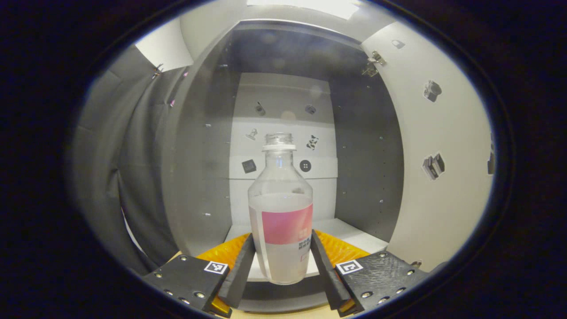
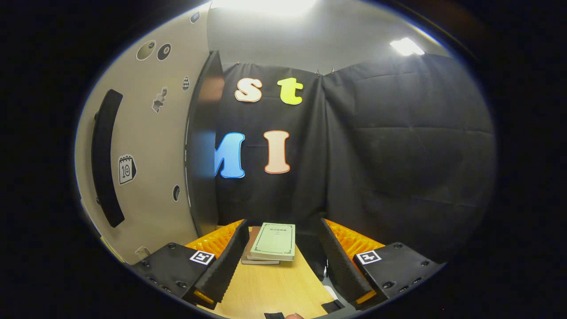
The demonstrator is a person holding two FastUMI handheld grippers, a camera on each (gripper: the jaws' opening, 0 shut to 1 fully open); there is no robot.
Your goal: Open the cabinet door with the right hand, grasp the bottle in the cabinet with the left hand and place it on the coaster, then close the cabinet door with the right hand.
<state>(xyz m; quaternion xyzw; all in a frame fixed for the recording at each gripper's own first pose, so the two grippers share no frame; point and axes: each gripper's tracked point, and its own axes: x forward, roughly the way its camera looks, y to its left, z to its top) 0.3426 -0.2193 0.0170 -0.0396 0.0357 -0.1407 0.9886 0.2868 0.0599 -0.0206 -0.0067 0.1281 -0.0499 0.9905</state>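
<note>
In the left gripper view the left gripper (image 1: 282, 261) has its fingers (image 1: 241, 266) pressed against either side of the bottle (image 1: 281, 212), one on each flank of its lower body, so it is grasping the bottle. The bottle stands upright — a clear plastic one with a pink label, partly filled with pale liquid, its white-ringed neck open at the top. It sits at the front of the cabinet (image 1: 367, 168), whose grey side walls and white back panel with small stickers rise behind it; its base appears just off the white cabinet floor, at the front edge, though I cannot tell that for sure. The cabinet door (image 1: 443, 177) stands swung open on the right of this view, its pale inner face carrying a few stickers and a hinge near the top.

In the right gripper view the right gripper (image 2: 281, 261) has its fingers (image 2: 228, 261) spread wide apart with nothing between them — released. The door (image 2: 146, 186) lies to the left in this view, with its long black handle (image 2: 105, 159) upright on the pale outer face. Ahead, a stack of books (image 2: 272, 243) lies on the wooden table (image 2: 274, 288), green cover uppermost, close to the black cloth wall.
</note>
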